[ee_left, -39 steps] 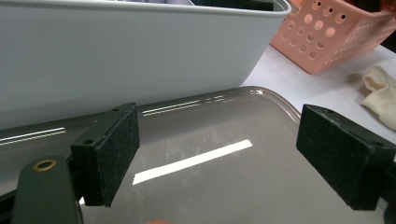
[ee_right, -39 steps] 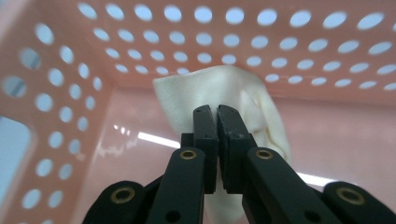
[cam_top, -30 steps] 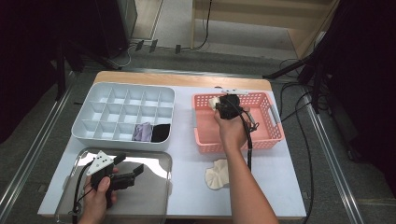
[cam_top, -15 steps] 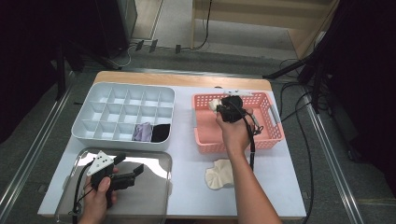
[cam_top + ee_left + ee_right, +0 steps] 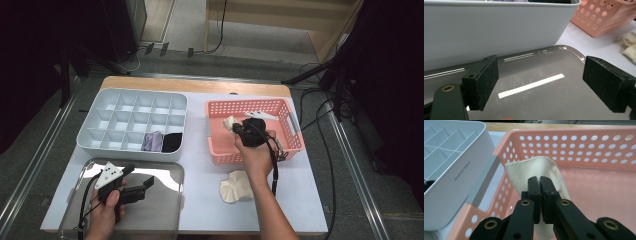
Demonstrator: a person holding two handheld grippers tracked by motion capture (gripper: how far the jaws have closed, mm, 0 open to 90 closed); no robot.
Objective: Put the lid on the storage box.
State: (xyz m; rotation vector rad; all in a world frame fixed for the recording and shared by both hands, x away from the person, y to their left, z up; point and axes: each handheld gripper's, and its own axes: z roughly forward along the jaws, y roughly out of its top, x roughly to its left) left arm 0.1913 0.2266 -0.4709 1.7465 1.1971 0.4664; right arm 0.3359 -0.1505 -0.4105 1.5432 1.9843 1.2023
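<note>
My right gripper [image 5: 540,181] is shut on a cream cloth [image 5: 535,171], which hangs from the jaws inside the pink perforated basket [image 5: 579,143]. From above, the right gripper [image 5: 239,127] holds the cream cloth [image 5: 230,122] at the left part of the pink basket [image 5: 295,135]. My left gripper [image 5: 540,80] stands open over the shiny metal tray [image 5: 544,72], with nothing between its pads. In the high view the left gripper [image 5: 142,185] rests low over the metal tray [image 5: 165,210] at the front left.
A grey compartment box [image 5: 132,122] sits at the back left, holding a lilac cloth [image 5: 151,141] and a black cloth [image 5: 172,142]. Another cream cloth [image 5: 235,186] lies on the white table in front of the basket. Cables run along the right side.
The right gripper has drawn back toward the near left part of the basket, carrying the cream cloth with it. The left hand has stayed still.
</note>
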